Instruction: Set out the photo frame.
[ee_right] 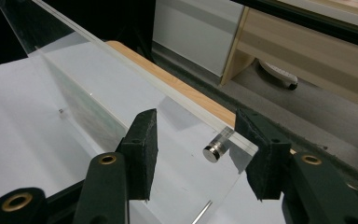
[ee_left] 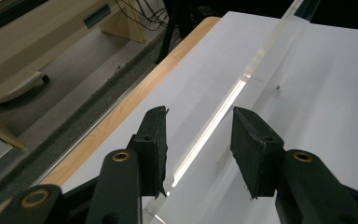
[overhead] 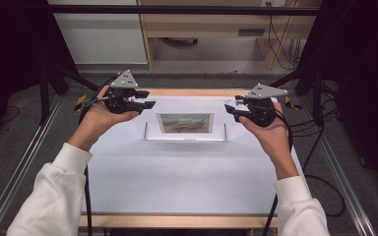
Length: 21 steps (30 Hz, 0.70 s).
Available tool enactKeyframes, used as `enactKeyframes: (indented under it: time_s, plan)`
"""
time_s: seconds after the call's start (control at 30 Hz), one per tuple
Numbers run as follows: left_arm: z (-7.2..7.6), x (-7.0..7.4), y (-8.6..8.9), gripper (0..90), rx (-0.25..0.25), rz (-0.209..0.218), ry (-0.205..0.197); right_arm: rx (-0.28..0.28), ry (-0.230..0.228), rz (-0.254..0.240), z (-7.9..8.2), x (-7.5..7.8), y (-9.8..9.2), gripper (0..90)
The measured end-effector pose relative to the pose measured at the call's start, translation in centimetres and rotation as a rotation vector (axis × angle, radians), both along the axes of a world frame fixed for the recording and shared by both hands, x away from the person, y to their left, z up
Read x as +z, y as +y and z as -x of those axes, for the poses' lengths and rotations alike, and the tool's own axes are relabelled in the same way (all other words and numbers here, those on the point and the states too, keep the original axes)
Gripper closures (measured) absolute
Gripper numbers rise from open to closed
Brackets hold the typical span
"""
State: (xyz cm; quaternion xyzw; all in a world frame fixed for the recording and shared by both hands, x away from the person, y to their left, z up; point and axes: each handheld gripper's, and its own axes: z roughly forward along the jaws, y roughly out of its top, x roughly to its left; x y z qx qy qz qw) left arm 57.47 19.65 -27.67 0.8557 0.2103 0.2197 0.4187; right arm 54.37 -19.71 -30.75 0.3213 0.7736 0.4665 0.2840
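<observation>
White tabletop with a wooden far edge carries a clear acrylic picture frame standing near that edge, midway. Left gripper and right gripper flank its ends, jaws partly open astride the pane's edges, pads not pressing.

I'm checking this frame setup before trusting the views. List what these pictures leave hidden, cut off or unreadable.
- Picture in the clear acrylic frame: high view, too small and blurred to tell its subject.
- Frame's far end: left gripper view, cut off by the top edge.
- Frame's feet on the table: both gripper views, hidden behind the jaws.
- Right gripper: jaws straddle the frame's edge near a metal standoff; contact with the pads can't be judged.
</observation>
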Motion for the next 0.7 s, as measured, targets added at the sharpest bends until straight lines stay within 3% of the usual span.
enactKeyframes:
  time_s: [0.23, 0.33, 0.43, 0.57, 0.7]
  plan:
    - [-1.2, 0.0, 0.0, 54.0, 0.013, 0.029, 0.004, -0.009, 0.017, -0.011, -1.3, 0.2, 0.0, 50.4]
    - [-1.6, -0.1, 0.0, 51.6, 0.025, 0.064, -0.002, -0.010, 0.024, -0.013, -1.7, 0.3, 0.0, 50.3]
    - [-1.6, 0.0, 0.0, 38.3, 0.053, 0.135, -0.035, -0.011, 0.030, -0.017, -2.1, 0.3, -0.1, 50.2]
    - [-1.0, 0.7, 0.4, 28.9, 0.094, 0.210, -0.085, -0.012, 0.039, -0.020, -2.6, 0.4, -0.1, 50.0]
    - [0.0, 0.9, 1.1, 20.9, 0.142, 0.250, -0.087, -0.019, 0.047, -0.026, -3.3, 0.4, -0.1, 49.8]
